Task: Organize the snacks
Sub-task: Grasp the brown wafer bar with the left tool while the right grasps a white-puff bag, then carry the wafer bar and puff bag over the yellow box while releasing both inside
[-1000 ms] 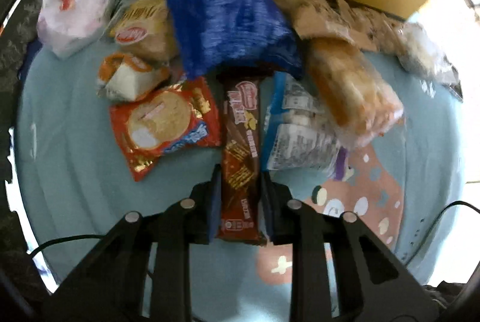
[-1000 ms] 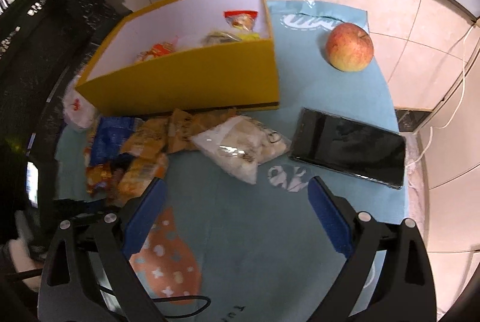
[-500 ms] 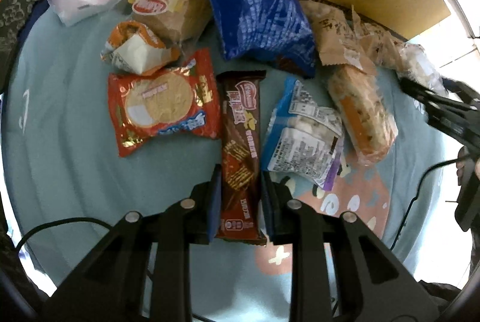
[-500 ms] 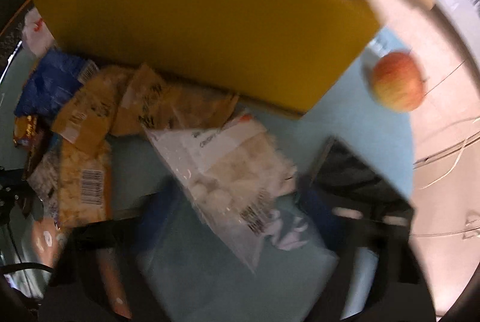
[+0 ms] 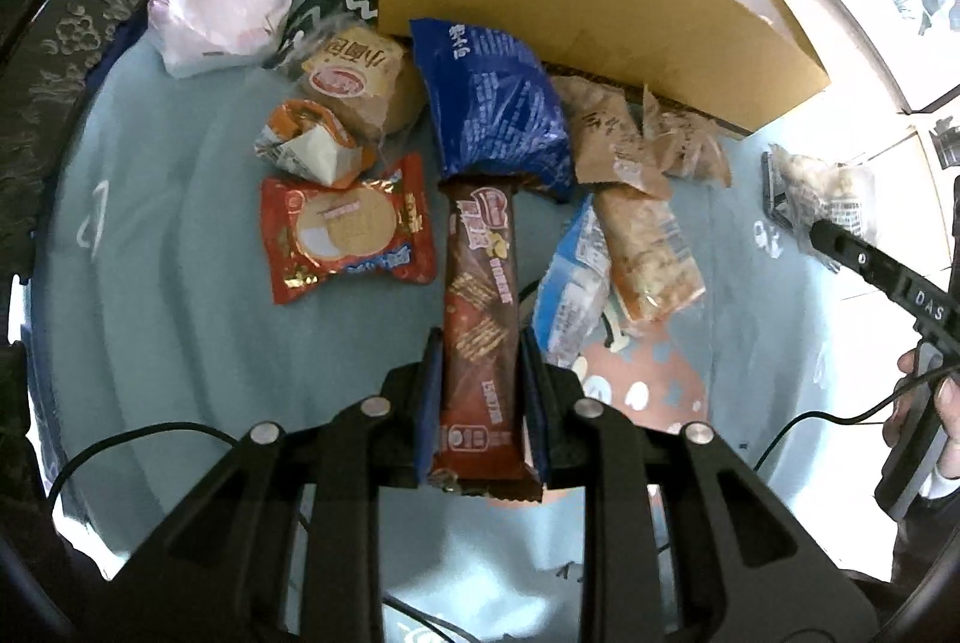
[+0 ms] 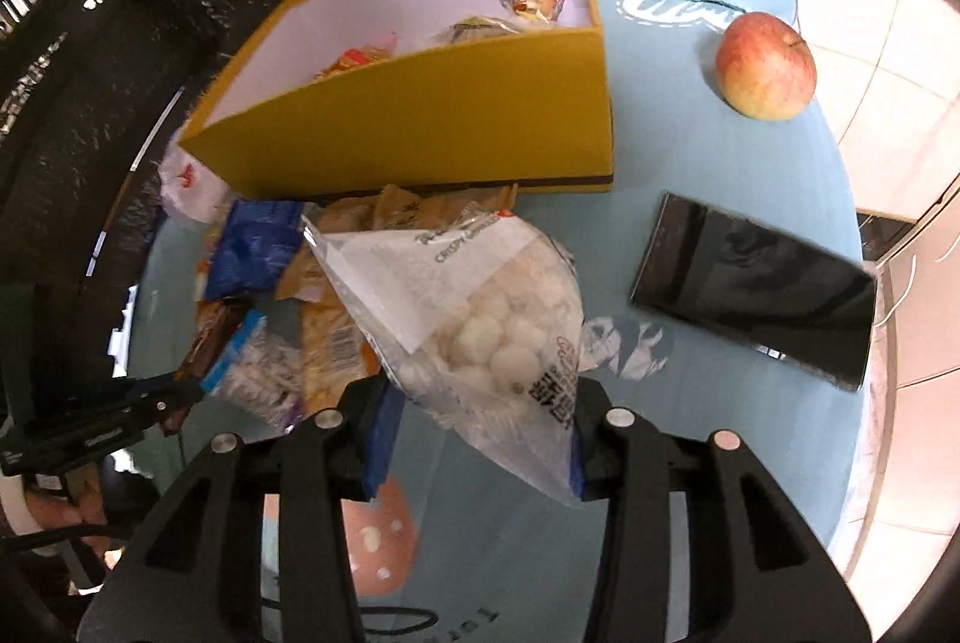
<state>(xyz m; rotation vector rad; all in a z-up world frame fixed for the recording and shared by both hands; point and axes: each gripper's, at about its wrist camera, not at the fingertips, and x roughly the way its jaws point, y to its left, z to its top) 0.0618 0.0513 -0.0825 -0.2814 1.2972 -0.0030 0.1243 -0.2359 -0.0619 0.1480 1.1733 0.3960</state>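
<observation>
Left wrist view: left gripper (image 5: 480, 397) clamped tight on brown wafer bar (image 5: 481, 307), its lower end hidden between the pads. Blue bag (image 5: 492, 103) overlaps the bar's top. Yellow box (image 5: 576, 1) beyond, interior mostly unseen.

Right wrist view: right gripper (image 6: 477, 439) closing; clear bag of white puffed balls (image 6: 474, 313) between the jaws, pad contact unclear. Phone (image 6: 756, 289) and apple (image 6: 765, 64) apart on the blue cloth (image 6: 690, 433).

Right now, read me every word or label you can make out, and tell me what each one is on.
"CRISPY": clear bag of white balls; the rest of that line is unclear.
"DAS": right gripper's arm.
Chinese print on the brown bar, blue bag and red biscuit pack: too blurred.
Barcode digits on the orange packet: too small.
</observation>
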